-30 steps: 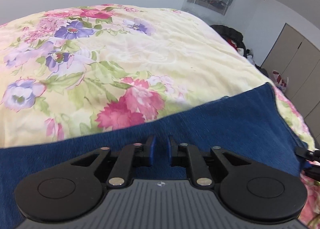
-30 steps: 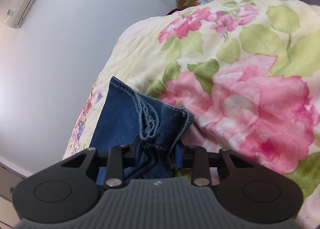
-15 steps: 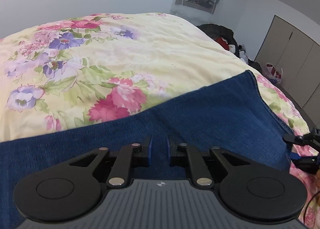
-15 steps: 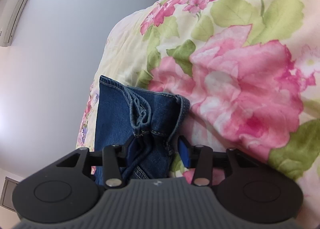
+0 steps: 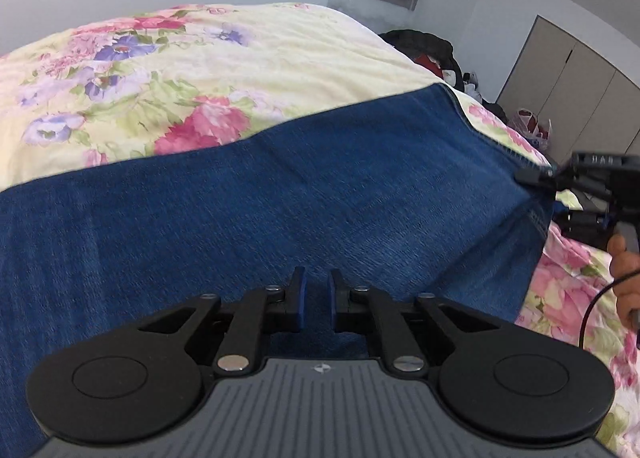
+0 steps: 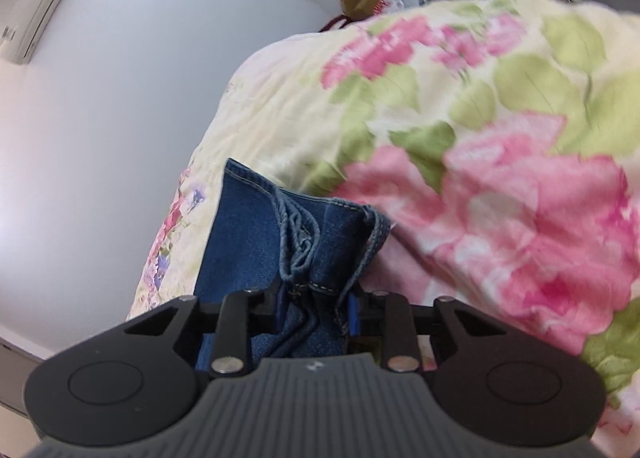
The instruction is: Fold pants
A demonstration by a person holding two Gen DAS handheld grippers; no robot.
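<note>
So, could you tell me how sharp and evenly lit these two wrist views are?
Left wrist view: soft, even light with no hard shadows, the jeans slightly smeared, fisheye bending the bedspread into a dome. Right wrist view: the bedspread's flowers are blurred, while the bunched denim at the right gripper is sharper.

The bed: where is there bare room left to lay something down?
Bare floral quilt lies beyond the far edge of the jeans, toward the wall. It is crowded in front, where denim spreads, and at the cuffs, which the right tool grips. The left tool is over the denim.
</note>
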